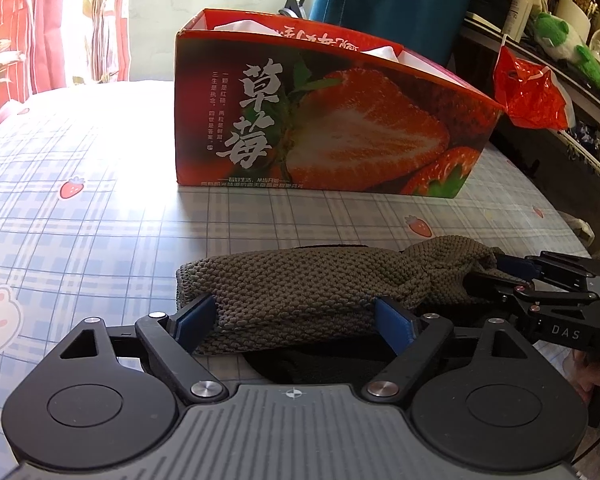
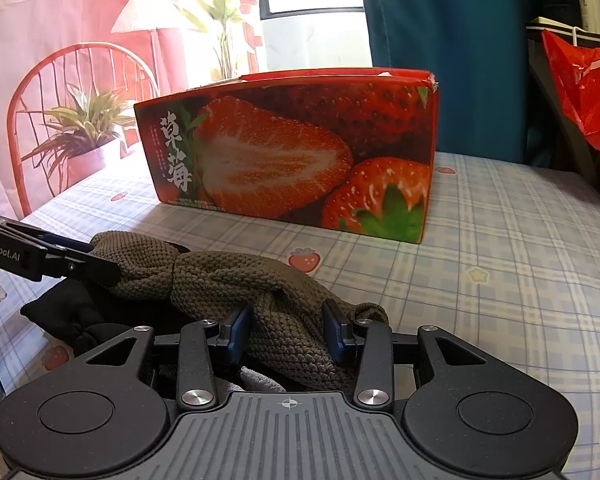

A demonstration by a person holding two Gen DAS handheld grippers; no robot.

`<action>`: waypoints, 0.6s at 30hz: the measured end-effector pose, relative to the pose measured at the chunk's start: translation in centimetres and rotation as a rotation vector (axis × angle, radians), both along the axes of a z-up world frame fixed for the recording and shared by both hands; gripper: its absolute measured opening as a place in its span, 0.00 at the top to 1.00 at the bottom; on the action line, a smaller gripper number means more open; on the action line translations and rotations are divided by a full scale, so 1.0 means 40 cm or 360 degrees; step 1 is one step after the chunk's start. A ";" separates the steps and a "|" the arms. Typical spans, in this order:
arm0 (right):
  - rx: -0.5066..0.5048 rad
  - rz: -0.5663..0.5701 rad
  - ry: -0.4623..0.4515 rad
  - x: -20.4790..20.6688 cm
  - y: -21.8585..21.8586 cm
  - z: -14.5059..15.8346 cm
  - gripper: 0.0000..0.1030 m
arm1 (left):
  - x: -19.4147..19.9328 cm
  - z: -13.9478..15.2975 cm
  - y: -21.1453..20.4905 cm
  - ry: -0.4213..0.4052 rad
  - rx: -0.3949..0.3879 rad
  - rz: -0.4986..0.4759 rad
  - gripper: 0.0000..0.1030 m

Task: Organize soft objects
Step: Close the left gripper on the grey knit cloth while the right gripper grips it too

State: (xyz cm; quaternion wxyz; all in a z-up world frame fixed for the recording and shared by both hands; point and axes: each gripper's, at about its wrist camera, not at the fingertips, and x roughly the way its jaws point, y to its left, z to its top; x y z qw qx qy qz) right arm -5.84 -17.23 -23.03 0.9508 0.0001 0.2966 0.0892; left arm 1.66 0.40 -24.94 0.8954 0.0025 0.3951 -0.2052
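**Knit piece stretched between your two grippers, box straight ahead**

You work on a bed or table under a checked cloth (image 1: 100, 208) printed with strawberries. The biggest thing on it is the open strawberry box (image 1: 320, 128), standing beyond the knit with bare cloth between them; something white shows inside its top. That box looks the likely place for the soft things, though this is my reading.

The olive knit piece (image 1: 300, 292) lies just in front of both grippers, its long axis running left to right across your view, parallel to the box's printed face. Your left gripper (image 1: 294, 322) straddles the flatter left part with its jaws wide; the pads sit beside the knit's edges and do not seem to press it. Your right gripper (image 2: 286, 334) is partly closed on the bunched right end, so that hand carries the piece. The box lies forward of both hands, none clearly nearer.

A dark cloth (image 2: 68, 316) lies under and beside the knit, and could drag along. A red plastic bag (image 1: 528, 96) hangs at the box's right, clear of the path.
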 end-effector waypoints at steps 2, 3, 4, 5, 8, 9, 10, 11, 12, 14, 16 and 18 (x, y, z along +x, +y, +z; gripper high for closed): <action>0.0001 0.0000 0.0000 0.000 0.000 0.000 0.64 | 0.000 0.000 0.000 -0.0001 -0.0002 0.0001 0.15; 0.0001 0.0000 0.0000 0.000 0.000 0.000 0.64 | 0.000 0.000 0.000 0.0000 -0.0004 0.0001 0.15; 0.0001 0.0000 -0.0001 0.000 -0.001 0.000 0.64 | 0.000 0.000 0.001 0.0001 -0.0007 0.0003 0.15; 0.0002 0.0000 -0.0001 0.000 -0.001 -0.001 0.64 | 0.000 0.000 0.002 0.0002 -0.0011 0.0005 0.15; 0.0005 -0.0001 -0.0002 0.000 -0.001 0.000 0.64 | 0.000 0.000 0.006 0.0003 -0.0023 0.0010 0.15; 0.0005 -0.0002 -0.0002 0.000 -0.001 -0.001 0.64 | -0.001 -0.001 0.007 0.0003 -0.0023 0.0009 0.15; 0.0005 -0.0002 -0.0002 0.000 -0.001 -0.001 0.64 | -0.002 -0.001 0.007 0.0004 -0.0023 0.0008 0.15; 0.0005 -0.0002 -0.0002 0.000 -0.001 -0.001 0.64 | -0.002 0.000 0.007 0.0005 -0.0022 0.0005 0.15; 0.0005 -0.0001 -0.0002 0.000 -0.001 -0.001 0.64 | -0.003 0.000 0.007 0.0005 -0.0020 0.0000 0.15; 0.0006 -0.0002 -0.0002 0.000 -0.001 -0.001 0.64 | -0.003 0.001 0.007 0.0005 -0.0010 -0.0015 0.15; 0.0006 -0.0001 -0.0003 0.000 -0.002 -0.001 0.64 | -0.006 0.001 0.003 0.0001 0.0009 -0.0028 0.15; 0.0007 -0.0002 -0.0003 0.000 -0.001 -0.001 0.64 | -0.007 0.000 0.001 -0.0006 0.0027 -0.0038 0.15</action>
